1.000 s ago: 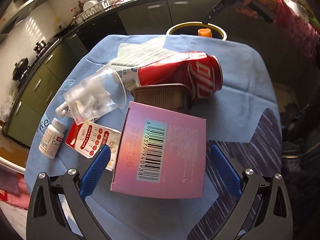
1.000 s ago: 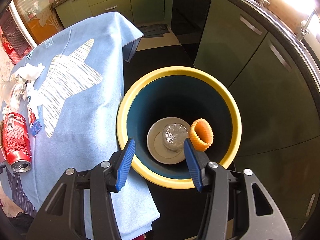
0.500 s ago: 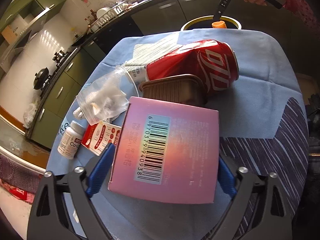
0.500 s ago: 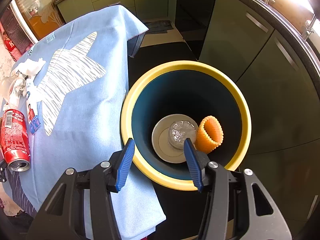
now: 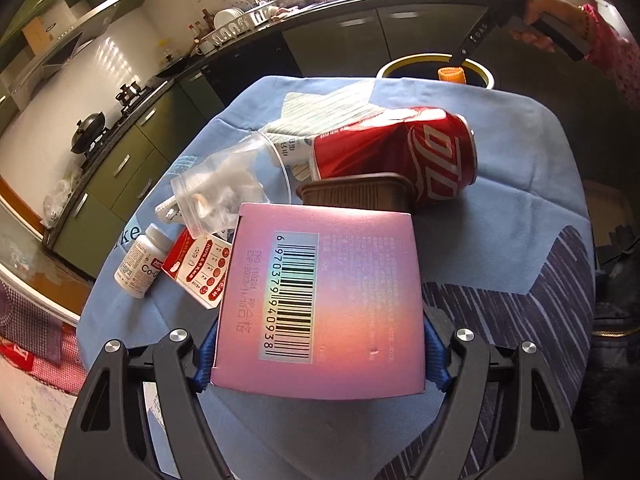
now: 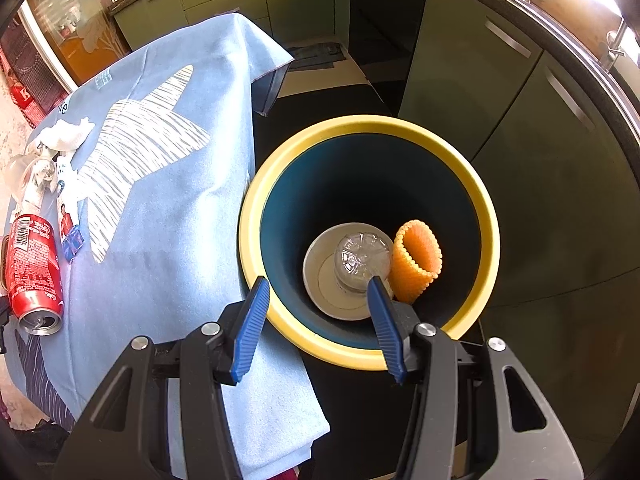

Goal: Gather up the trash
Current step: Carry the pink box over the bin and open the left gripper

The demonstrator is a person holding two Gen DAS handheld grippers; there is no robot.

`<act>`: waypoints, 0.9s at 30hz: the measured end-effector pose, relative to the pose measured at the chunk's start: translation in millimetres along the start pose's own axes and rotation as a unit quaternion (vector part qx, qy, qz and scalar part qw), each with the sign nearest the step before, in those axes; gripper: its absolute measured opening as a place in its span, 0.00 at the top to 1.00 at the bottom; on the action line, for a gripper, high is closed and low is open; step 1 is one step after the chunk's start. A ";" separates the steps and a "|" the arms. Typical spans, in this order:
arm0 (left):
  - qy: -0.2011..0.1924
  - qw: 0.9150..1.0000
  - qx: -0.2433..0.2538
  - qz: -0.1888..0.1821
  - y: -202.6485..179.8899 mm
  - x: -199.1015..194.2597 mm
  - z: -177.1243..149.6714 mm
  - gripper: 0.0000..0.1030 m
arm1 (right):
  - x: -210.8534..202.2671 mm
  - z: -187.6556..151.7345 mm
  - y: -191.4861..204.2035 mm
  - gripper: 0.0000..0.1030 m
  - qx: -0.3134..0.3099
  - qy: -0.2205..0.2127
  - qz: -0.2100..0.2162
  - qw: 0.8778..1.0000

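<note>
My left gripper (image 5: 316,354) is shut on a pink box (image 5: 320,300) with a barcode, its blue pads pressed on the box's two sides just above the blue cloth. Behind the box lie a brown tray (image 5: 356,196), a crushed red cola can (image 5: 400,152), a clear plastic cup (image 5: 224,188), a red-and-white carton (image 5: 198,266) and a white pill bottle (image 5: 138,260). My right gripper (image 6: 316,306) is open and empty over the near rim of the yellow-rimmed blue bin (image 6: 368,128). Inside the bin lie a clear bottle (image 6: 362,258) and an orange foam sleeve (image 6: 418,260).
The blue cloth (image 6: 168,240) covers the table and hangs over its edge beside the bin. The can (image 6: 34,272), a wrapper (image 6: 68,216) and a crumpled tissue (image 6: 66,136) lie at the left in the right wrist view. Green kitchen cabinets (image 6: 500,92) stand behind the bin.
My left gripper has moved forward around the pink box and closed on its sides. My right gripper has drifted slightly back from the bin, still open.
</note>
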State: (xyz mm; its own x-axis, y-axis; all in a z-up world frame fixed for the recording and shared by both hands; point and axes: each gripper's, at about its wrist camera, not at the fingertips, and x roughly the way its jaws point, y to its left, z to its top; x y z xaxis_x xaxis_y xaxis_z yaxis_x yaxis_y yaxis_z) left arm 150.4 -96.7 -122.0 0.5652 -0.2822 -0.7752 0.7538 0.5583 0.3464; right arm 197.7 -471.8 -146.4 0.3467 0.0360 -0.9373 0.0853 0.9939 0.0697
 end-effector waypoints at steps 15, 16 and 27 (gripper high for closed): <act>-0.035 0.999 -0.002 -0.033 -3.2 -58.3 63.8 0.26 | 1.4 -16.2 -26.4 0.53 0.025 -0.008 0.013 1.000; -0.038 0.999 0.001 -0.036 -5.0 -61.7 71.2 0.26 | 1.7 -17.7 -30.6 0.53 0.029 -0.009 0.013 0.999; -0.056 0.988 0.051 -0.131 -39.3 -37.6 203.0 0.26 | -5.0 -39.6 -71.0 0.53 0.067 -0.027 0.023 0.997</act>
State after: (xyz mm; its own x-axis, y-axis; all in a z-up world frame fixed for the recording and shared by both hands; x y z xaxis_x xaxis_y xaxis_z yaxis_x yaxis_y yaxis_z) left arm 167.5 -266.4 0.8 0.3745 -0.4948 -0.7842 0.9060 0.3751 0.1961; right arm 152.9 -538.4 -160.2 0.4031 0.0718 -0.9124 0.1916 0.9682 0.1609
